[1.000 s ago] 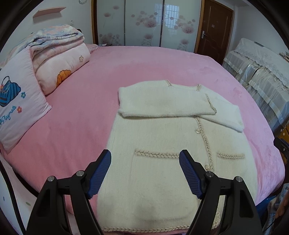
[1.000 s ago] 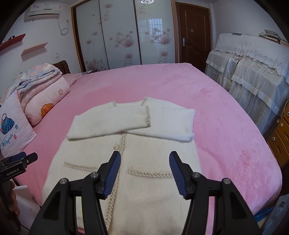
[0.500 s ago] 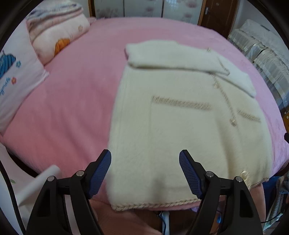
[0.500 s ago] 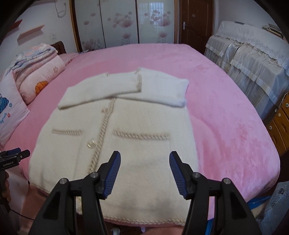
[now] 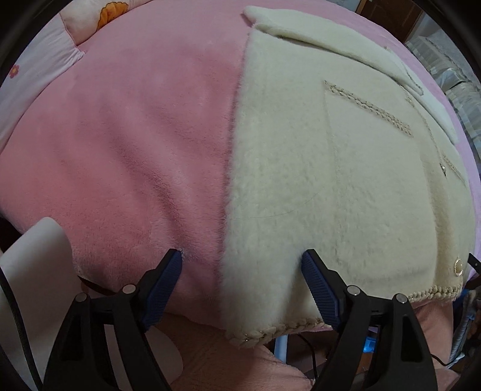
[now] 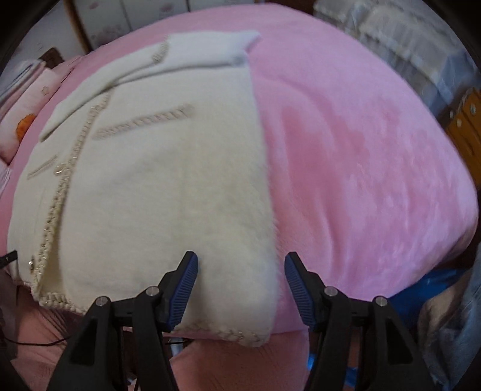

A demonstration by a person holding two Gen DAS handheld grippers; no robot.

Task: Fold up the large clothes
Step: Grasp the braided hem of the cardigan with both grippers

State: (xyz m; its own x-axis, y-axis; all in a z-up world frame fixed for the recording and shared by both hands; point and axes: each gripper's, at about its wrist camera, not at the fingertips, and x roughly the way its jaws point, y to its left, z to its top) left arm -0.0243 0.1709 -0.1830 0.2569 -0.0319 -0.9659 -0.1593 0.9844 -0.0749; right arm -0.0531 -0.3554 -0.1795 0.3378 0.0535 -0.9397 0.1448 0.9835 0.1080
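Note:
A cream fuzzy cardigan [image 5: 330, 168] with braided trim lies flat on the pink bed, both sleeves folded across its chest. Its hem hangs at the near bed edge. My left gripper [image 5: 242, 267] is open and straddles the cardigan's bottom left corner, right finger [image 5: 318, 285] over the fabric, left finger over the pink blanket. In the right wrist view the cardigan [image 6: 156, 180] fills the left half. My right gripper [image 6: 240, 270] is open around its bottom right corner, close above the hem.
The pink blanket [image 5: 135, 150] covers the round bed [image 6: 360, 150]. Pillows [image 5: 90, 27] lie at the far left. A white object [image 5: 36, 255] stands by the bed's near left. A wooden drawer unit [image 6: 466, 120] and covered furniture are at the right.
Both grippers have dropped down and forward to the cardigan's hem, each over one bottom corner. Both stay open. The cardigan has not moved.

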